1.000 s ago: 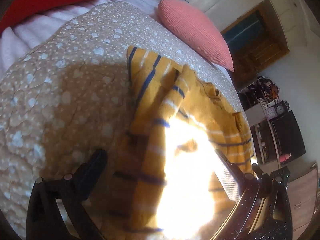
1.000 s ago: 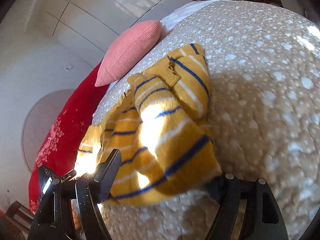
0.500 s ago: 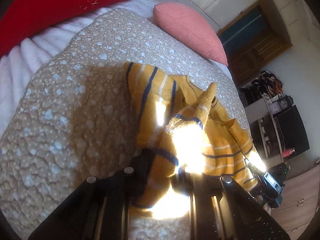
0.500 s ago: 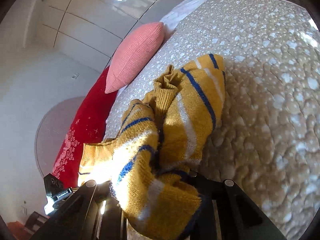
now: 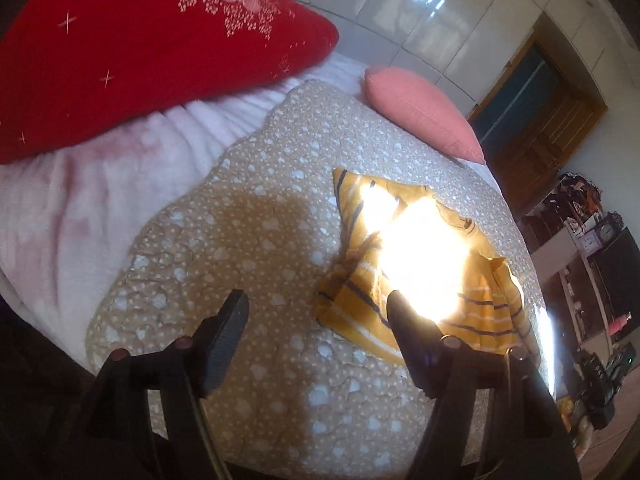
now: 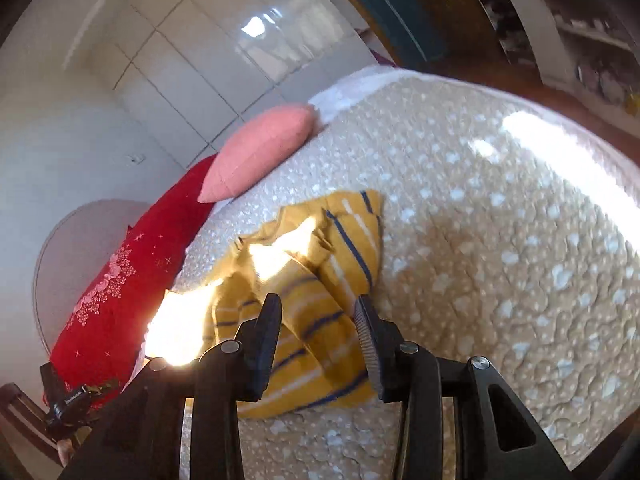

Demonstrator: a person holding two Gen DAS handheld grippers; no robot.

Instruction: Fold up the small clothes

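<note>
While glare hides part of the cloth: the risks run left to right.
Left tongs [image 5: 316, 316]: wide open, empty — a blind grab may miss an edge.
Yellow striped garment [image 5: 360, 308]: rumpled on the bed [image 5: 248, 240]; loose layers may slip apart.
Right tongs [image 6: 318, 312]: open, empty, hovering over the garment — could pinch several layers.

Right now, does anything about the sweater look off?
Yes. The yellow striped sweater lies bunched and uneven on the bedspread, its folded layers skewed with ridges, not a flat fold. Both the left gripper and the right gripper are open above it.
</note>
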